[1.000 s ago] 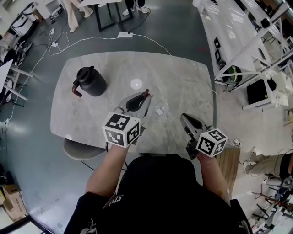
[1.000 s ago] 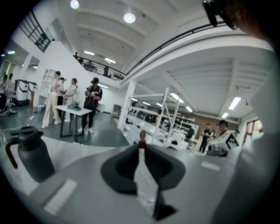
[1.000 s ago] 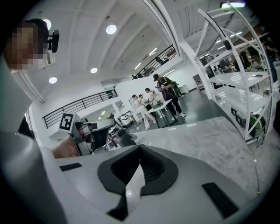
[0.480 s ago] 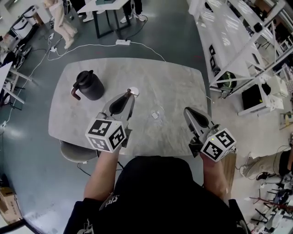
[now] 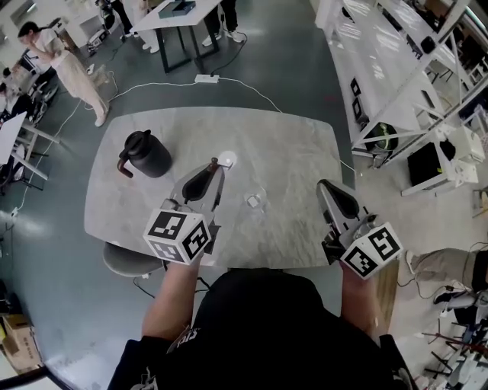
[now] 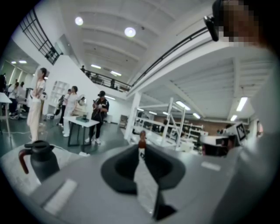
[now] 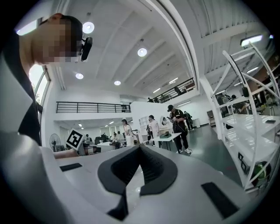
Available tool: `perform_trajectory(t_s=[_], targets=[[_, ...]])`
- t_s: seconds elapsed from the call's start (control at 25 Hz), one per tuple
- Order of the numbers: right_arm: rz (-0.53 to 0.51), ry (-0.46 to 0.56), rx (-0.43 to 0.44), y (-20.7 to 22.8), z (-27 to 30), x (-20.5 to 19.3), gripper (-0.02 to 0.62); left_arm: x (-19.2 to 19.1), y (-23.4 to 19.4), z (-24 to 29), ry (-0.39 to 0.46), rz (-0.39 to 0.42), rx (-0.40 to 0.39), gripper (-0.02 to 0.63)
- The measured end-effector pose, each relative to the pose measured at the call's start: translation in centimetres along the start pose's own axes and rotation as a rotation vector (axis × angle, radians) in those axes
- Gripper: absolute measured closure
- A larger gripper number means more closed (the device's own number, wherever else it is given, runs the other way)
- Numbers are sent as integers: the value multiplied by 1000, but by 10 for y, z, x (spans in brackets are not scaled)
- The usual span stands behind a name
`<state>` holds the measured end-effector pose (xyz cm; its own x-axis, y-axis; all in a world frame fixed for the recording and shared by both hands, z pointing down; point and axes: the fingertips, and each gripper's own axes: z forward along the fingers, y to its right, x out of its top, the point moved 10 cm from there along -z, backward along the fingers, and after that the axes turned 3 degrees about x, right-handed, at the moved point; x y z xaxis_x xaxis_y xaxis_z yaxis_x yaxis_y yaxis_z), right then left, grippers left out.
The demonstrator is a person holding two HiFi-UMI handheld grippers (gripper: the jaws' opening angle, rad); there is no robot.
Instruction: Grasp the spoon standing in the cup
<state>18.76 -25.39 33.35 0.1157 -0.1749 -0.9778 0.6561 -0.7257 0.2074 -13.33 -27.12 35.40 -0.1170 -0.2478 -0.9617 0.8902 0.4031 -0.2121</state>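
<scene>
My left gripper (image 5: 216,165) hangs over the middle of the grey marble table (image 5: 290,145), left of the small clear glass cup (image 5: 255,200). Its jaws are shut on a thin spoon (image 6: 141,141), whose brown end sticks out just past the tips of the left gripper (image 6: 141,148). How the spoon's other end lies is hidden inside the jaws. The cup holds something small and white. My right gripper (image 5: 324,184) hovers over the table's right side, apart from the cup. In the right gripper view the right gripper (image 7: 140,147) is shut with nothing in it.
A black kettle (image 5: 145,155) with a brown handle stands at the table's left; it shows in the left gripper view as the kettle (image 6: 40,158). A small white disc (image 5: 227,159) lies near the left jaw tips. White shelving (image 5: 396,68) stands to the right. People stand at a desk (image 5: 171,11) beyond.
The left gripper has moved left, farther from the cup, with the spoon still in its jaws. The right gripper has drifted right and back toward me.
</scene>
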Motion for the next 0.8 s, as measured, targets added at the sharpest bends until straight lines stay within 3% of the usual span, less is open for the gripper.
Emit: perform_trajectory(t_s=[0.28,0.8], targets=[[102,17,34,6,7,-5,604,5,-1,1,5,-1,15,558],[53,-23,67,-6,16,-8,604,14,-7,-11,43,7,47,558]])
